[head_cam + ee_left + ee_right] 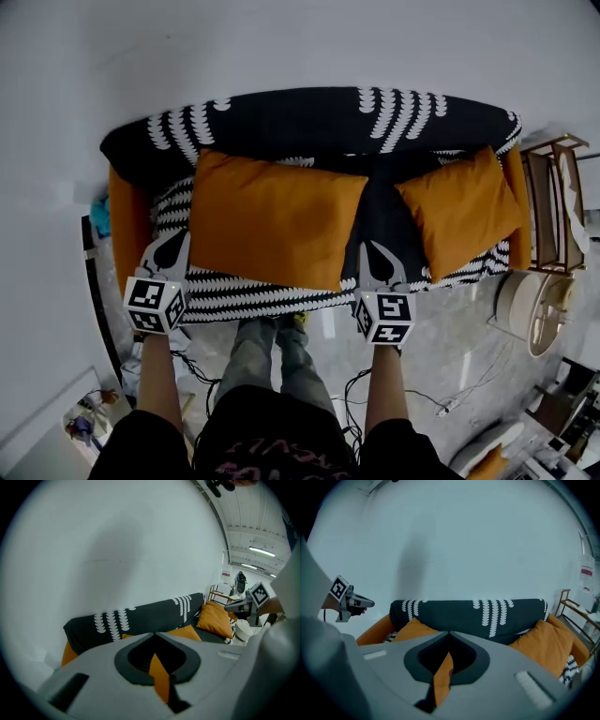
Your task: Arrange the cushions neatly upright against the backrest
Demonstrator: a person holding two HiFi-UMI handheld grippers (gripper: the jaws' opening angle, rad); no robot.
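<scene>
Black cloth with rows of white scallops covers the sofa [309,117] ahead of both grippers. Its orange arms show only at the ends, and the right one is mostly behind a cushion.

Big cushion [272,220], orange, lies between the two grippers. Its top edge is at the backrest and its lower edge is out on the striped seat. How steeply it leans is hard to judge from above.

Small cushion [464,211], orange, sits well to the right of the right gripper, turned with one corner up at the backrest. Bare black cover separates the two cushions.

Wooden rack [553,187] stands further right, beside the sofa end.

Left gripper [172,246] is at the big cushion's lower left corner. Its jaw tips meet, with a strip of orange fabric caught in the slit behind them.

Right gripper [375,251] is at the lower right corner, its tips likewise together on an orange fold.

From the head view the pinched corners are hidden under the gripper bodies. In each gripper view the grey body blocks the seat and the cushion's lower half.
</scene>
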